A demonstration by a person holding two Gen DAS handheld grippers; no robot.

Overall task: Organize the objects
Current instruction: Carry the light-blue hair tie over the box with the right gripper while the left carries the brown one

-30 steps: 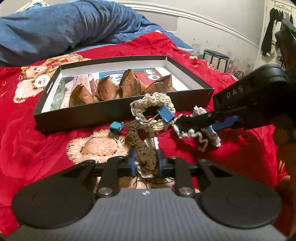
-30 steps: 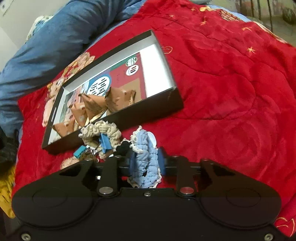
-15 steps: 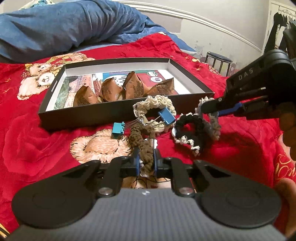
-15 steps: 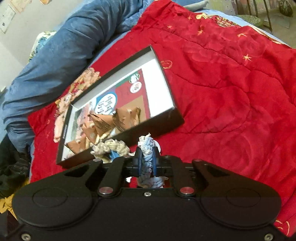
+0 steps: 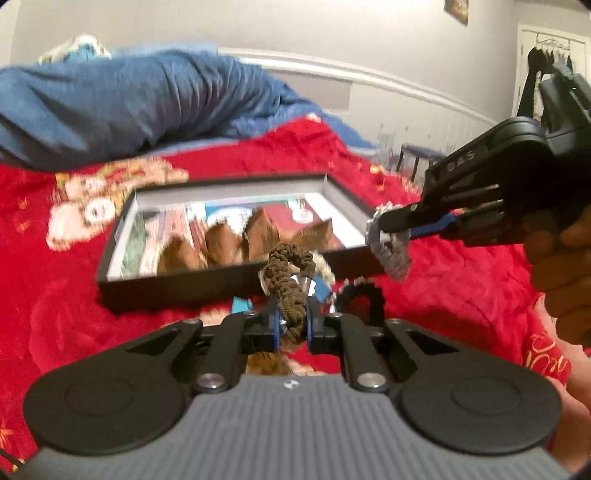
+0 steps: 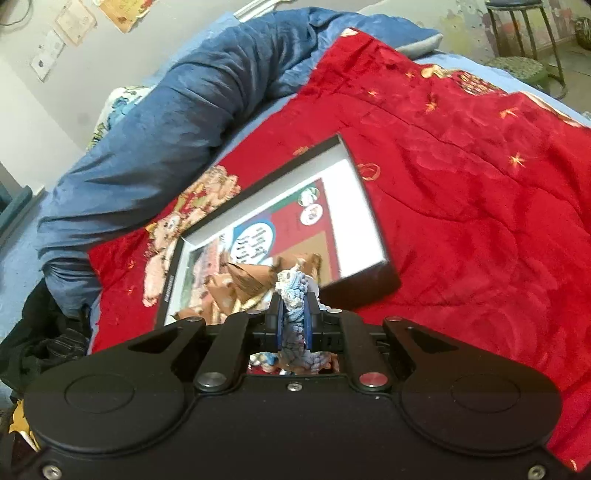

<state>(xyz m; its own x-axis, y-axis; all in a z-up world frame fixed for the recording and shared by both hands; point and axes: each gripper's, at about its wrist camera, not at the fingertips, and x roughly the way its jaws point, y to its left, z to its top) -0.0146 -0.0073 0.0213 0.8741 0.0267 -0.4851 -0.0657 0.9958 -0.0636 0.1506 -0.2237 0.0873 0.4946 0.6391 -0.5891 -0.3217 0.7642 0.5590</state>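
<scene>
My left gripper (image 5: 291,317) is shut on a brown crocheted scrunchie (image 5: 290,269) and holds it above the red blanket, in front of the black box (image 5: 184,288). My right gripper (image 6: 294,314) is shut on a blue-and-white scrunchie (image 6: 293,306); in the left wrist view that scrunchie (image 5: 391,247) hangs from the right gripper's tips (image 5: 384,221) at the box's right front corner. The box (image 6: 373,284) holds several brown paper packets (image 5: 225,243). A black scrunchie (image 5: 360,299), a cream scrunchie (image 5: 325,271) and blue binder clips (image 5: 240,304) lie on the blanket before the box.
A red quilted blanket (image 6: 480,203) covers the bed. A rolled blue duvet (image 5: 129,103) lies behind the box. A stool (image 6: 524,22) stands past the bed's far edge. Dark clothing (image 6: 40,339) lies at the left.
Both grippers have risen with their scrunchies. The brown scrunchie left the blanket and pile; the blue-and-white one moved up towards the box's right front corner, away from the black scrunchie.
</scene>
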